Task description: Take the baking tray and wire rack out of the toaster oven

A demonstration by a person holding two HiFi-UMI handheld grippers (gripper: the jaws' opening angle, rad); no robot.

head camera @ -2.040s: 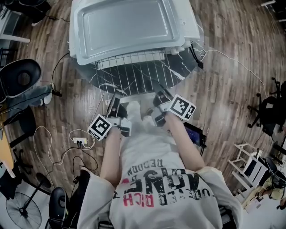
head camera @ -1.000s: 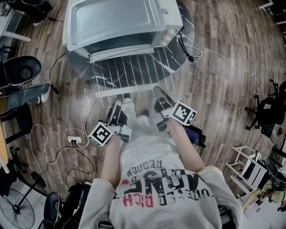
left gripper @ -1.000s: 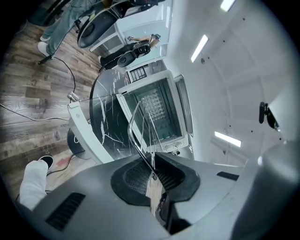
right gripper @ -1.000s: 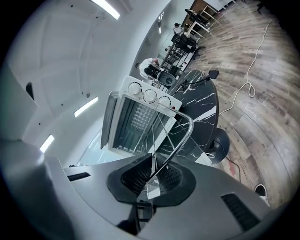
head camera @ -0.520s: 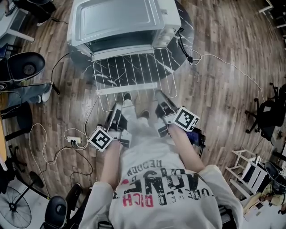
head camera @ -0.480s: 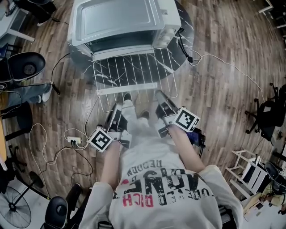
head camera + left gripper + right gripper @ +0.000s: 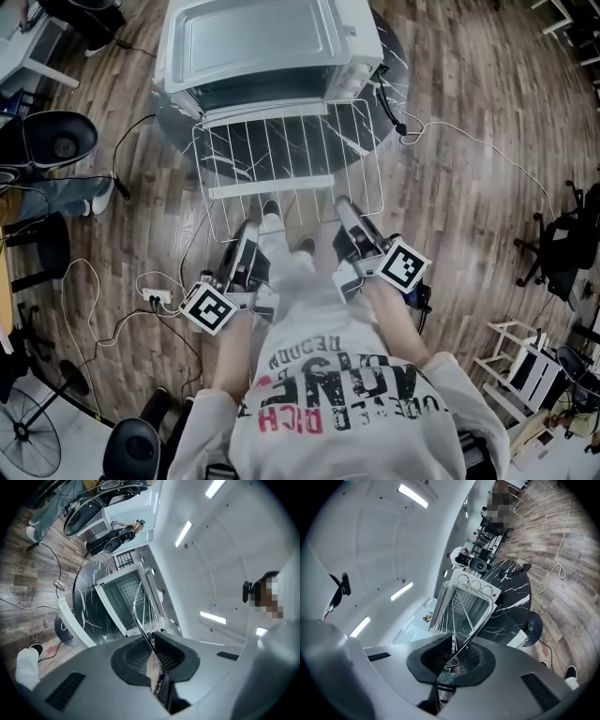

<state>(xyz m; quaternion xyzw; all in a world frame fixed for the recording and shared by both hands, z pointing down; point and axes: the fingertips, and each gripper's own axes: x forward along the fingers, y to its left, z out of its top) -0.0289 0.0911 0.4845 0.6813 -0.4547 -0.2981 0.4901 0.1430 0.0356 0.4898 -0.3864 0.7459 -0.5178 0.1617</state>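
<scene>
Pinching the near rim wire of the wire rack [image 7: 281, 155] in the left tongs [image 7: 152, 652], squeezing the jaws almost together on that thin wire. Clamping the same rim further right in the right tongs [image 7: 453, 654], likewise closed tight on the wire. Holding the rack out ahead of both tongs, roughly flat, in the air above the dropped-open oven door [image 7: 272, 187]. Passing over the door's white handle bar just beyond the tong tips, and over the dark glass a little further out. Ending, at the rack's far edge, just in front of the mouth of the toaster oven [image 7: 258, 37], outside the cavity rather than in it. Looking on, past that edge, into a dim oven interior with contents too dark to make out. Sitting furthest from the tongs, under the oven, on a round black marbled bench [image 7: 398, 52].

Against two seconds back: showing much more of the rack, then still partly tucked under the oven's front, now drawn clear of the opening. Carrying the near rim well back past the door handle, where earlier it was lying about above it. Keeping both tongs on the same rim throughout, now pulled in closer to the body.
</scene>
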